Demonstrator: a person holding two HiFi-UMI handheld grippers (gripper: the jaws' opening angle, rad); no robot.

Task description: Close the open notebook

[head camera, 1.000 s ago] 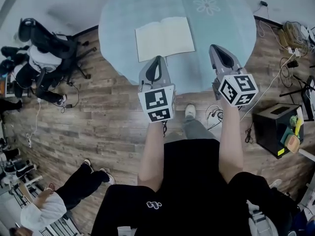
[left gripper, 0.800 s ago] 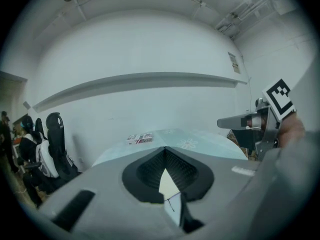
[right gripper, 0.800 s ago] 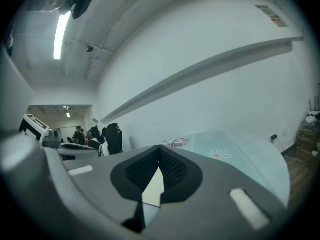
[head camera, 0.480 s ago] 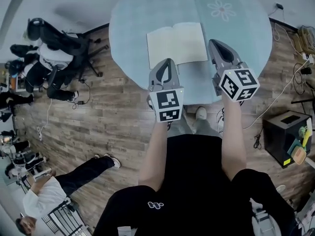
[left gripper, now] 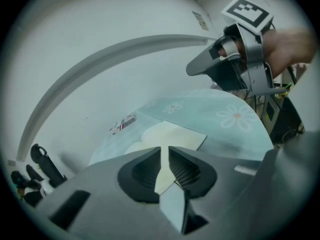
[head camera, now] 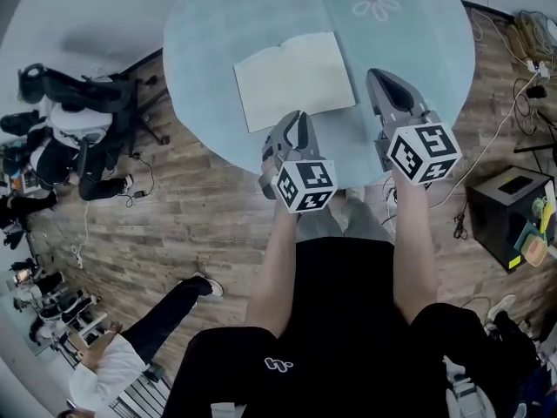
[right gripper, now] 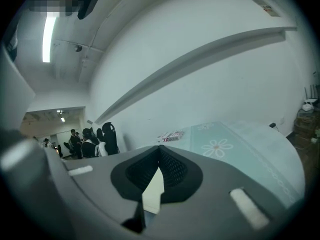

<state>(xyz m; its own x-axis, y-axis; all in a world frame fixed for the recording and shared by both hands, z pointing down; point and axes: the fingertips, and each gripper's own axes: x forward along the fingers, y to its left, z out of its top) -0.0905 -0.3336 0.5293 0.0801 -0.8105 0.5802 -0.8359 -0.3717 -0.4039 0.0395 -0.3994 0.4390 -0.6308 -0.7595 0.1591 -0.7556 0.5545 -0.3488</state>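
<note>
Head view shows you the notebook (head camera: pixel 294 78) lying open and flat on the round table (head camera: pixel 418 68), whose smooth pale teal top is printed with white daisies (head camera: pixel 372 0). The notebook is a wide rectangle of blank, matt cream paper with a soft crease where the two pages meet. It sits on the near left part of the tabletop, turned slightly askew.

Your left gripper (head camera: pixel 298 117) is hard grey plastic with a black-and-white patterned cube at its back. It reaches to the notebook's near edge, its tip over the lower margin of the pages; whether it touches the paper cannot be told. Its jaws are opening, with a narrow slit between the ribbed black pads (left gripper: pixel 185 171) and nothing in the gap, only the cream page seen beyond.

Your right gripper (head camera: pixel 376 78) is just beside the outer edge of the right-hand page, over the tabletop. Its ribbed jaw faces meet at the tips, closed on nothing.

Around the table lies a floor (head camera: pixel 200 207) of worn brown wooden planks
</note>
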